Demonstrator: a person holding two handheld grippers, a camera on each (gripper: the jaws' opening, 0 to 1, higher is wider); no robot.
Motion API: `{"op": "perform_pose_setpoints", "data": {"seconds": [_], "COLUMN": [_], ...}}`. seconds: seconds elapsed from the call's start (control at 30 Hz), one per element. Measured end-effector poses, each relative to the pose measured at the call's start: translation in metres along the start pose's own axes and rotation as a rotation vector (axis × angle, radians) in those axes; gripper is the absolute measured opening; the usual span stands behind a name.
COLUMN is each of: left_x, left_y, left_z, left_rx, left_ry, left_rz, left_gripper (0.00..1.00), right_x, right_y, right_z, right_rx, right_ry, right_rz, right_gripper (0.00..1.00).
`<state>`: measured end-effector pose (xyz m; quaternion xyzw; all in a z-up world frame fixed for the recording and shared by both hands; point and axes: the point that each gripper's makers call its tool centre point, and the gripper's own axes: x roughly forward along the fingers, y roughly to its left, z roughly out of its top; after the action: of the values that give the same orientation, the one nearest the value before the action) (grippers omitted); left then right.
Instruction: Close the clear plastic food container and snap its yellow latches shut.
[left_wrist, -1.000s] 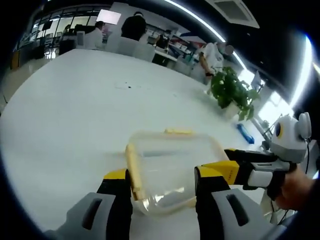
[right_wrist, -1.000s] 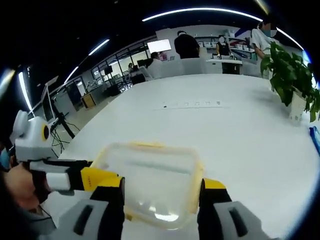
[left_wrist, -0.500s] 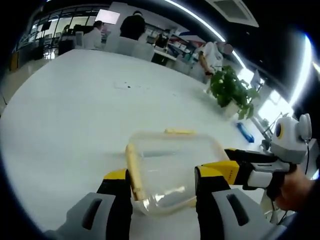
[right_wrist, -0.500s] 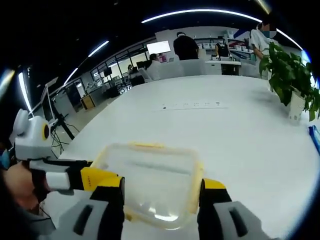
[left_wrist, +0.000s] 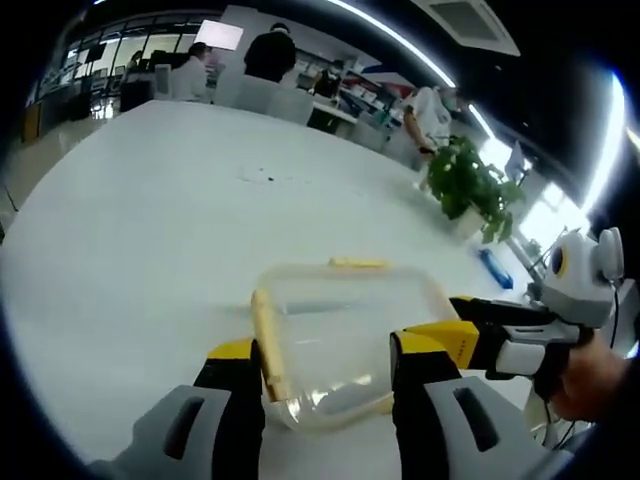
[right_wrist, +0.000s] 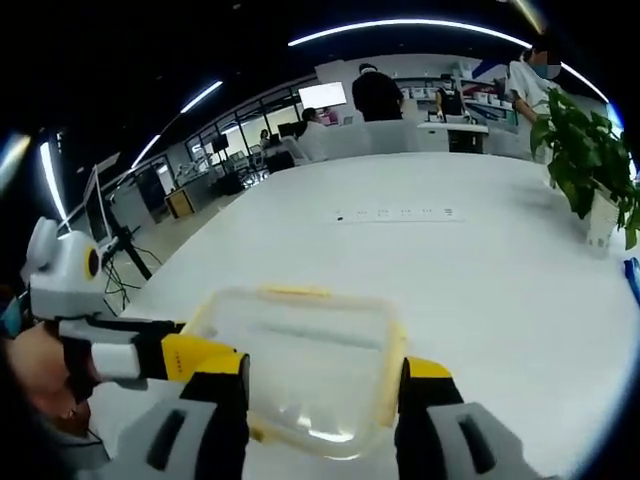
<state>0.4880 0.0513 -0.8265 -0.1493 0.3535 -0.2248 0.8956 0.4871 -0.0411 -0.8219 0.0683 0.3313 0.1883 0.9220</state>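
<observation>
While both tongs hang open, jaws apart either side of it, the clear container (left_wrist: 340, 340) sits lid-on on the white table (left_wrist: 150, 230).
Looks light, stiff, slick plastic; left gripper (left_wrist: 325, 385) and right gripper (right_wrist: 322, 395) should press the yellow latches (left_wrist: 268, 340) at the rim, not the lid centre.

A broad white table (left_wrist: 150, 230) carries a clear plastic container with yellow latches (left_wrist: 340, 335); at two o'clock stand a potted green plant (left_wrist: 470, 190) and a small blue object (left_wrist: 495, 268).
</observation>
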Motion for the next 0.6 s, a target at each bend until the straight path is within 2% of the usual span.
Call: {"op": "perform_pose_setpoints", "data": {"seconds": [0.6], "left_x": [-0.020], "left_y": [0.065], "left_z": [0.023], "left_rx": [-0.024], "left_ry": [-0.020], "left_rz": [0.053], "left_gripper": [0.49], "right_x": [0.047], "right_y": [0.053], "right_z": [0.017], "right_rx": [-0.040], "right_ry": [0.006], "right_rz": [0.052], "right_gripper": [0.58]}}
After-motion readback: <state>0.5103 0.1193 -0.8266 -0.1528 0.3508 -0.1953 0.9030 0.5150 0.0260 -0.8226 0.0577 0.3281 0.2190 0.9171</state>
